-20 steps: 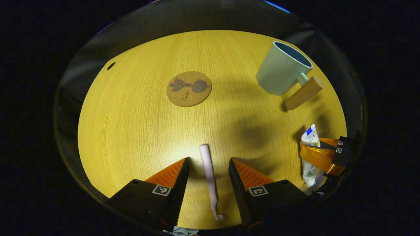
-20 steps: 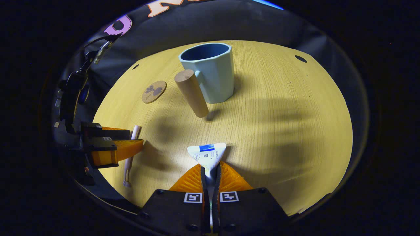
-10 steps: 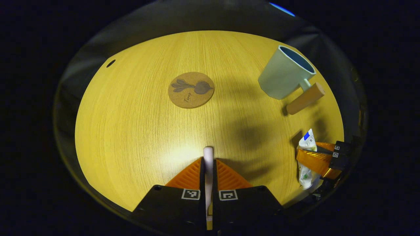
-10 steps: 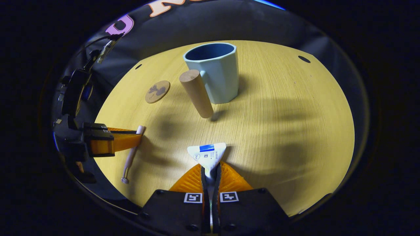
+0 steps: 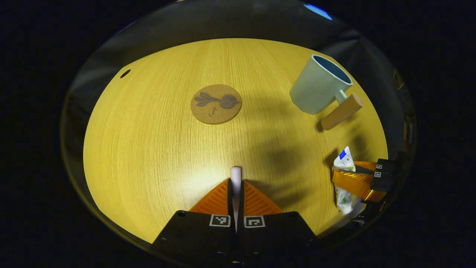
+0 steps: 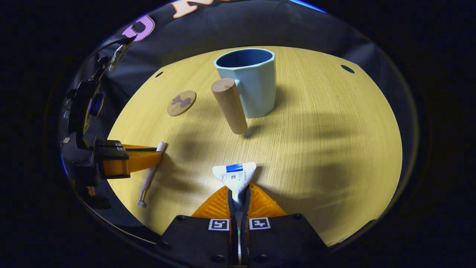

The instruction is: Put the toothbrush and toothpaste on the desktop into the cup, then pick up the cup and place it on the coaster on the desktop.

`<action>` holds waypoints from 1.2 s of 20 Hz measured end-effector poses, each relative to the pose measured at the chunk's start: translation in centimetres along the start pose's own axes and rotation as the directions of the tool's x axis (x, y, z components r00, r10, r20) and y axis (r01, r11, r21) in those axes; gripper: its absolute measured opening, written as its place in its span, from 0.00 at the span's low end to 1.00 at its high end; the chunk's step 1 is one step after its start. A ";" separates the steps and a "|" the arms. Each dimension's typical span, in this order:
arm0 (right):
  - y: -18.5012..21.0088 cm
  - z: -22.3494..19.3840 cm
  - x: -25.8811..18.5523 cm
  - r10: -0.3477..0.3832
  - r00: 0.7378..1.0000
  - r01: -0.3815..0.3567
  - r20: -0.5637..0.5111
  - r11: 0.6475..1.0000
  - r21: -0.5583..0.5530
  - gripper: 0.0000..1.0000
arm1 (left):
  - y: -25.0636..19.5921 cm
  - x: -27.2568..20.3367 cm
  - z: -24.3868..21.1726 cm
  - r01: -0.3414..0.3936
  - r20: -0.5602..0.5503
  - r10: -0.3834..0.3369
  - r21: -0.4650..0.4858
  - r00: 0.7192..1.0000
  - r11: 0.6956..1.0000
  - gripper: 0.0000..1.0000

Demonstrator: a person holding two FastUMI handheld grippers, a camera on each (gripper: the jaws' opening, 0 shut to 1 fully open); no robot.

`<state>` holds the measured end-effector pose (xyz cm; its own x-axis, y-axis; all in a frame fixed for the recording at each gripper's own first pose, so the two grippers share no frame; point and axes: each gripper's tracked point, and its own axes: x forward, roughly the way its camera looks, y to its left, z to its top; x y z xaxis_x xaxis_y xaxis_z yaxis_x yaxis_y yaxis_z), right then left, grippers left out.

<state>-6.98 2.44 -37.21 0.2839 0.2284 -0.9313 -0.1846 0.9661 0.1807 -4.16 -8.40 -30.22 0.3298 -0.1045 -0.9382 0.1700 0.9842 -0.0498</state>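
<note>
Both tools are loaded at once here: the left hand-held gripper (image 5: 235, 186) has its fingers pressed onto the pale pink toothbrush (image 5: 235, 175), the blunt handle end poking out just ahead of the fingertips, and in the right gripper view that same toothbrush (image 6: 150, 175) hangs slanted from the side of the left hand-held gripper (image 6: 158, 156), its bristle end pointing down toward the near edge of the counter (image 6: 316, 149). Whether the bristle end touches the wood or hovers just above it is hard to call. Over on the other side, the right hand-held gripper (image 6: 238, 193) is pinching the toothpaste (image 6: 235, 175), both fingers clamped on the tube with its flat crimped end fanning out in front of them. From the left gripper view the toothpaste (image 5: 343, 178) shows crosswise in the right hand-held gripper (image 5: 340, 176), crimped end up, cap end down near the counter (image 5: 148, 149) edge. Now the landmark: the light blue cup (image 6: 250, 83) stands upright and open on the wood, its thick wooden handle (image 6: 229, 106) sticking out toward the right hand-held gripper, and the toothpaste sits on the near side of the cup, well apart from it. The toothbrush is to the near left of the cup, also well apart. The round cork coaster (image 6: 181, 103) lies flat to the left of the cup; from the left gripper view the coaster (image 5: 216, 104) sits left of the cup (image 5: 318, 89), bare on top.
</note>
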 end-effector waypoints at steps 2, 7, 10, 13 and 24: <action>0.3 -0.1 0.1 -0.005 1.000 0.005 0.004 1.000 -0.004 0.05 | 0.0 0.0 0.1 0.017 0.020 -0.017 -0.013 1.000 1.000 0.00; 0.3 -0.1 -0.1 0.005 1.000 -0.005 0.017 1.000 0.013 0.05 | -0.2 -1.2 0.2 0.040 0.060 -0.039 -0.015 0.997 0.999 0.00; 0.4 0.5 -0.9 0.007 0.998 -0.008 0.064 1.000 0.005 0.02 | -0.2 -2.6 1.1 0.058 0.120 -0.058 -0.001 0.991 0.998 0.00; 1.1 0.8 -2.0 0.043 0.995 -0.044 0.088 0.999 0.010 0.05 | 0.3 -3.1 2.1 0.068 0.151 -0.066 -0.014 0.986 0.998 0.00; 3.5 8.4 -8.7 0.143 0.931 -0.174 0.336 0.983 0.062 0.08 | 6.6 -3.9 1.0 0.103 0.187 -0.093 -0.048 0.978 0.994 0.00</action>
<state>-2.19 4.80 -25.79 0.5537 0.3916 -0.7349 -0.1721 0.9173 0.3591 -3.33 -1.65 -26.57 0.4804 -0.2200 -0.8490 0.1587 0.9739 -0.1625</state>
